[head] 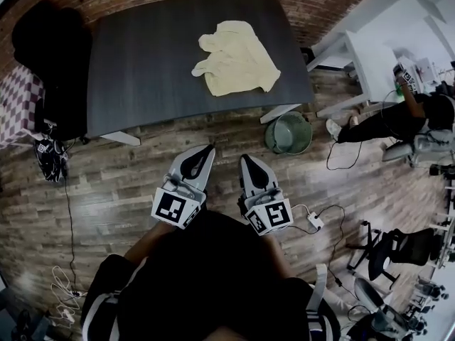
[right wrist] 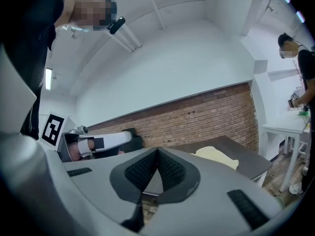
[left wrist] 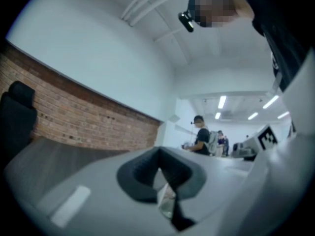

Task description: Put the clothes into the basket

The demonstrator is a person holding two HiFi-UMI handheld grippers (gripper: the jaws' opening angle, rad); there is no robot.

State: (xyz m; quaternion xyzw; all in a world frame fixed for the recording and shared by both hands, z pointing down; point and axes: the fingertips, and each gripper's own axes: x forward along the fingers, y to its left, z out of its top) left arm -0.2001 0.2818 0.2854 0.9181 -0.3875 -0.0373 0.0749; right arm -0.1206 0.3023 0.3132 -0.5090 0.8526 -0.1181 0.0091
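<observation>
the dark table (head: 142, 62) fills the upper middle of the head view, standing on a wood plank floor (head: 128, 190) in front of a brick wall. on its right half lies the only piece of clothing in sight, a pale yellow garment (head: 234, 66), crumpled flat, its longer run slanting from the far left to the near right, with its near edge close to the table's front edge. the green basket (head: 288, 133) stands on the floor just off the table's near right corner, below and to the right of the garment.

the left gripper (head: 206, 151) and right gripper (head: 249, 162) are held side by side over the floor, short of the table, both pointing towards it. each has its jaws pressed together with nothing between them.

the garment lies straight ahead and slightly right, so the right gripper looks the nearer, to both cloth and basket. judging from this, the jaws must part and reach forward over the table edge before any grasp.
</observation>
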